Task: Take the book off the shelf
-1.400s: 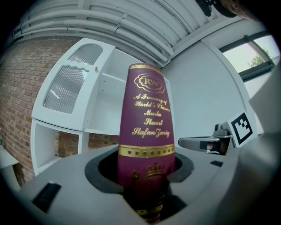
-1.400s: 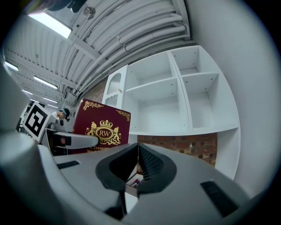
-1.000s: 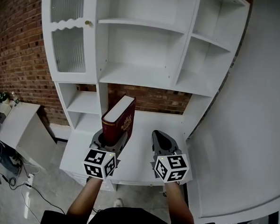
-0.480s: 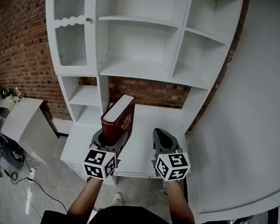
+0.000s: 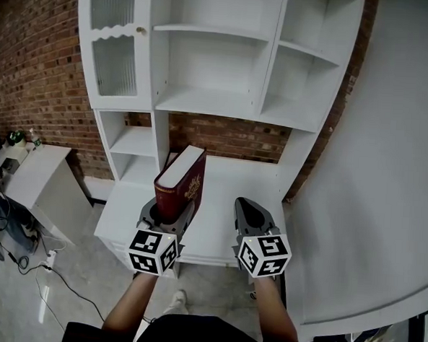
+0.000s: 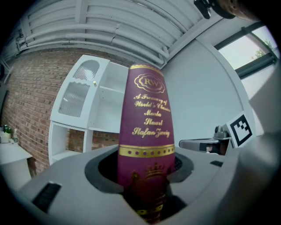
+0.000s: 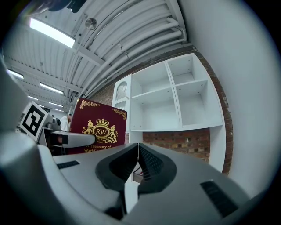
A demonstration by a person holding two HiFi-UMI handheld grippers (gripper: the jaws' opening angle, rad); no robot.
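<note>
maroon hardback book (image 5: 181,180) is standing upright in the left gripper (image 5: 166,213) in the head view. its lower end is being clamped between the jaws, with the gold-printed cover facing the right gripper (image 5: 249,214). the book is being held in front of the white shelf unit (image 5: 211,101), clear of its shelves and seen against the unit's white tabletop (image 5: 235,182). the right gripper is sitting beside the book, apart from it. a brick wall (image 5: 32,69) is showing behind the unit.

in the left gripper view, the jaws are pressing on both sides of the book (image 6: 147,132), whose gold-lettered spine is rising upright and facing the camera. the shelf unit (image 6: 88,110) is standing well behind it at left, and the right gripper (image 6: 206,144) is showing at right.

in the right gripper view, the right gripper (image 7: 137,158) is holding its jaws clenched together with nothing between them. the book (image 7: 99,127) is showing at left, above the left gripper (image 7: 66,138).
</note>
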